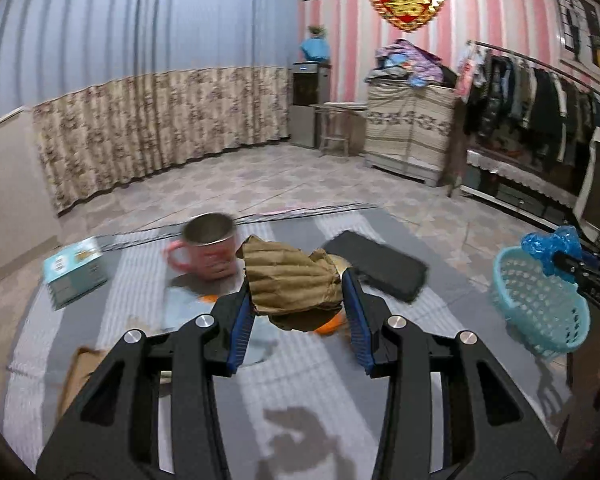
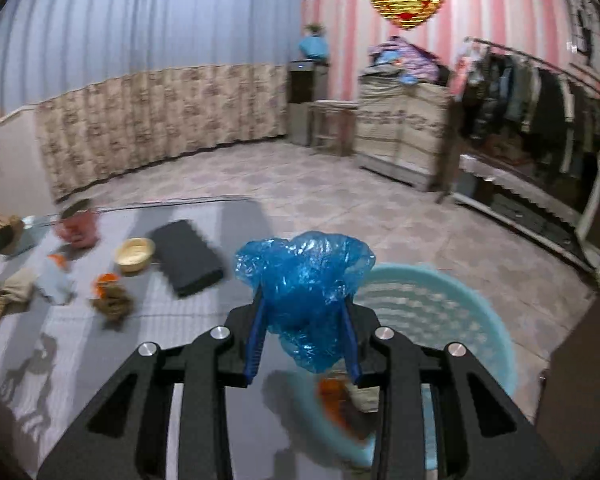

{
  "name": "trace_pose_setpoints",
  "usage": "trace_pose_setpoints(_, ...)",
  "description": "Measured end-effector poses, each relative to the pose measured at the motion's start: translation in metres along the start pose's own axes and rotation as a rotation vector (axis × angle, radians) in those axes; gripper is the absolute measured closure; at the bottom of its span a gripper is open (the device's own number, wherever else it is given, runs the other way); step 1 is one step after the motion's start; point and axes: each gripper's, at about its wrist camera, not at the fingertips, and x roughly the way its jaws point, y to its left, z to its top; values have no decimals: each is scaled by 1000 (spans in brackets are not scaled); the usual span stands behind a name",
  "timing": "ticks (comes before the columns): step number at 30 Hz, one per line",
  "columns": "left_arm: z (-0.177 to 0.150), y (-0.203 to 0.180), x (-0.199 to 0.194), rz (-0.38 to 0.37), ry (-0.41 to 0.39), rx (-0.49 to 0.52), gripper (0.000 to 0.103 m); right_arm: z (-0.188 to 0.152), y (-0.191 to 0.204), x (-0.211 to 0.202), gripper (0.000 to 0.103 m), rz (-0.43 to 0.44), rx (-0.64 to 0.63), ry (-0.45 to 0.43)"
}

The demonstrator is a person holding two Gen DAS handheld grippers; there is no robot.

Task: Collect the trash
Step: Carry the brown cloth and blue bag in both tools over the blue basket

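We see our left gripper (image 1: 296, 300) clamped on a crumpled brown paper (image 1: 292, 280), held above the striped table (image 1: 320, 380) near the pink mug (image 1: 208, 248). Our right gripper (image 2: 304, 328) grips a crumpled blue plastic bag (image 2: 304, 276) just over the near rim of the light-blue basket (image 2: 440, 304).

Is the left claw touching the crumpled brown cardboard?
Touching. The left wrist view shows the left claw with both blue pads pressed on the crumpled brown cardboard.
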Motion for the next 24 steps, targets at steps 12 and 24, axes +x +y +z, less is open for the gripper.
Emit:
trace_pose_setpoints(12, 3, -129, 41, -181, 0, 80, 61, -15, -108, 24, 70, -81, 166, 20)
trace_pose_setpoints(24, -5, -233, 82, -322, 33, 196, 61, -34, -149, 36, 70, -121, 270, 39)
